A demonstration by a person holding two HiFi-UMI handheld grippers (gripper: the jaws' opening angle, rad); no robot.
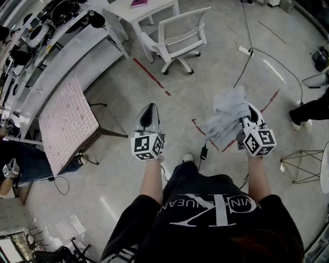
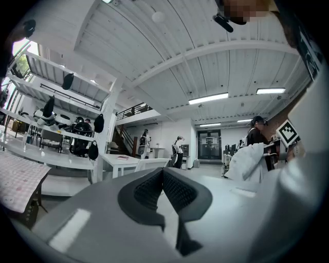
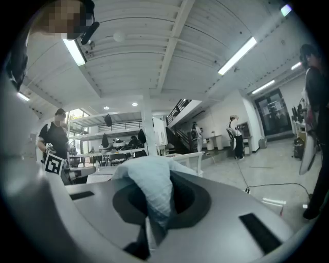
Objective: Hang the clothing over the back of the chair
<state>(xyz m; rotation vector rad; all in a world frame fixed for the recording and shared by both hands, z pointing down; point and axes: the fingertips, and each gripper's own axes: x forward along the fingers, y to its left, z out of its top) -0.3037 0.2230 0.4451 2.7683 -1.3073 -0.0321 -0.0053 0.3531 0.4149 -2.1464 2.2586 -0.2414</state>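
Downward head and level gripper views share chair (image 1: 180,36).

Chair (image 1: 177,41) on floor (image 1: 216,77) ahead, just before a surface (image 1: 149,13); clothing (image 1: 226,119) in right hand-held gripper (image 1: 248,112), left hand-held gripper (image 1: 149,108) to its left.

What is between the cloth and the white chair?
Just bare floor, seen in the head view, lies between the clothing and the white chair.

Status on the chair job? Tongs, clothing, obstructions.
Left tongs shut, empty. Right tongs shut on crumpled pale grey cloth. White mesh-backed office chair ahead, nothing on it yet. Black cable on floor to its right.
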